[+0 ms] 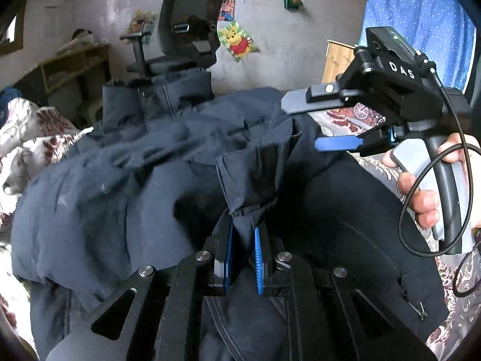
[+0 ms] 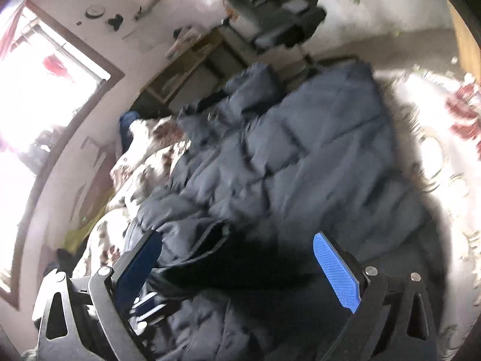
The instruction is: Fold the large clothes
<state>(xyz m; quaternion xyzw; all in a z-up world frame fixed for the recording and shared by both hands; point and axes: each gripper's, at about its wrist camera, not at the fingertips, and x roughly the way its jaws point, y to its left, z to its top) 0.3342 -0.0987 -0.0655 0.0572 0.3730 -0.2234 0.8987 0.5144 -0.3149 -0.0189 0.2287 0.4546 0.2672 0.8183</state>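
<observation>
One navy padded jacket [image 1: 90, 198] sprawls across a floral bedspread [image 1: 27, 138], worked by two tongs. The left tongs [image 1: 244, 242] are clamped on a bunched fold of the jacket, which spreads ahead and to both sides. The right tongs [image 2: 237, 258] hang spread apart just above the jacket [image 2: 300, 156], gripping nothing. One office chair [image 1: 186, 30] stands beyond.
</observation>
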